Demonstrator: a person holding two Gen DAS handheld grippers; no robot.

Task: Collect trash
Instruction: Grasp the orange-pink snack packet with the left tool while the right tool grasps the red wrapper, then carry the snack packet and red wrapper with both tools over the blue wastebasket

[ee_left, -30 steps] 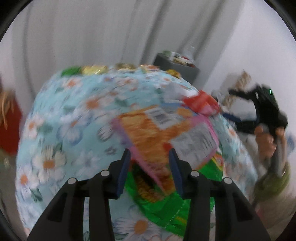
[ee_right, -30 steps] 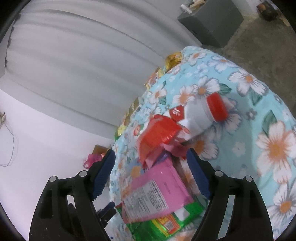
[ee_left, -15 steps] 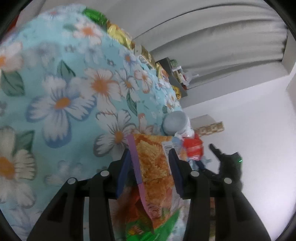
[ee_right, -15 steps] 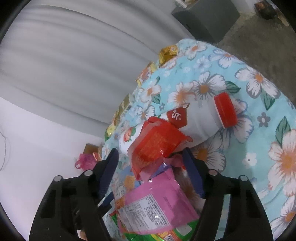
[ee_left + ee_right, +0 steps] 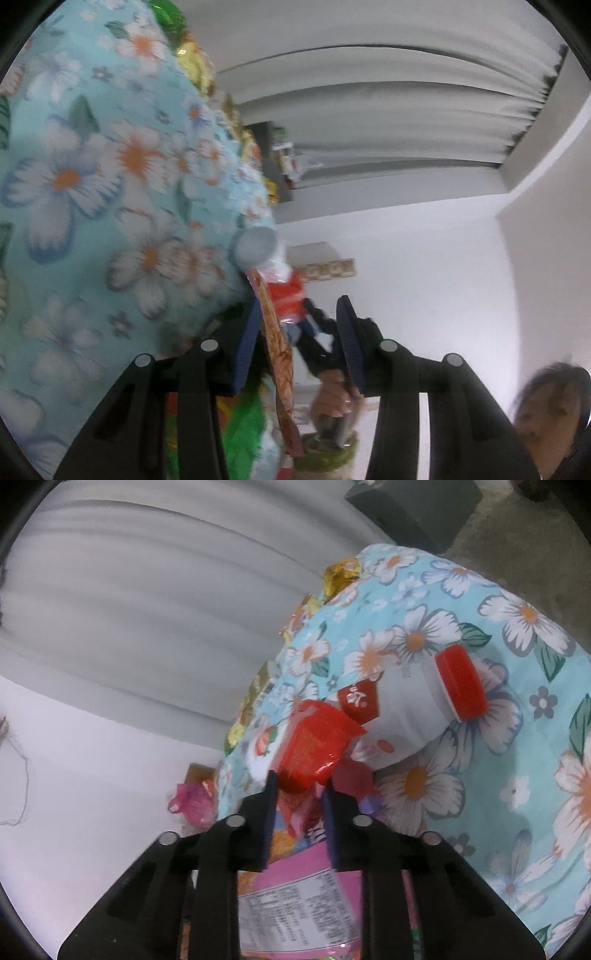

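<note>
A pile of snack wrappers lies on the floral tablecloth (image 5: pixel 480 794). My right gripper (image 5: pixel 298 786) is shut on a red wrapper (image 5: pixel 314 746) that sticks up between its fingers. A white bottle (image 5: pixel 406 709) with a red cap lies just beyond it. A pink packet (image 5: pixel 306 893) lies under the fingers. In the left wrist view my left gripper (image 5: pixel 299 314) is open, tilted sideways at the table edge. An orange snack packet (image 5: pixel 275 354) stands edge-on between its fingers, touching neither visibly. The red wrapper (image 5: pixel 290 299) and the bottle's base (image 5: pixel 258 245) show beyond.
Gold and green wrappers (image 5: pixel 341 572) line the far edge of the table. A grey cabinet (image 5: pixel 413 506) stands by the curtain. A green packet (image 5: pixel 247 432) lies low in the left wrist view. The person's face (image 5: pixel 546 413) shows at the lower right.
My right gripper closed from wide open onto the red wrapper. My left gripper rolled onto its side and swung toward the table edge, with the orange packet still between its open fingers.
</note>
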